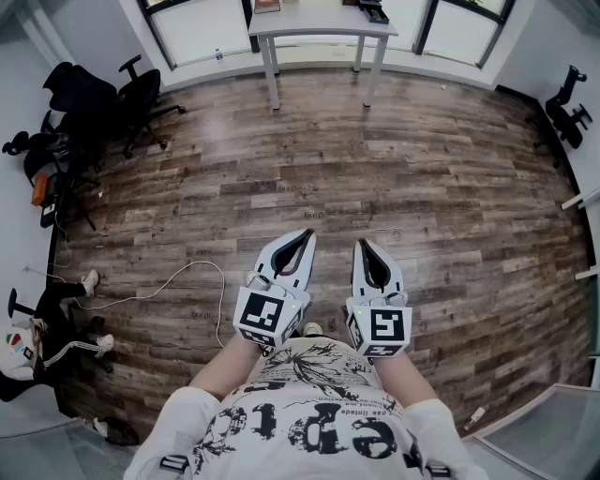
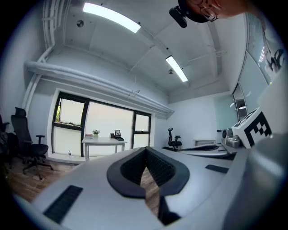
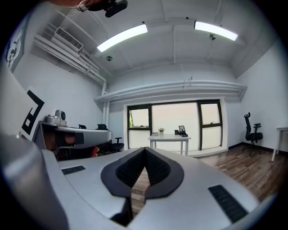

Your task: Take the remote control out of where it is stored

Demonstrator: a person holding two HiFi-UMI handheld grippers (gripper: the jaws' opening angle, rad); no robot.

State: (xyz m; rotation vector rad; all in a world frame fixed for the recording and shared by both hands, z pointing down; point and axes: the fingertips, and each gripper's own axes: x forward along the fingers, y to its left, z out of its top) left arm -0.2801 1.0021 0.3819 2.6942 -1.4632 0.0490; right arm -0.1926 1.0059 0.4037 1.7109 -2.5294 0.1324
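Wood-floor office, remote not in sight; left tongs (image 1: 307, 233) and right tongs (image 1: 362, 244) pressed together, empty; expect light, stiff, slick plastic, so pinch across its long sides.

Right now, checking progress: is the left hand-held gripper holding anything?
No, the left hand-held gripper has its jaws shut together with nothing between them.

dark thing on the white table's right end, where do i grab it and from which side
The dark thing seems long and low at the table end, too far off for detail. Probably pinch across its narrow width from above, approaching from the open floor side.
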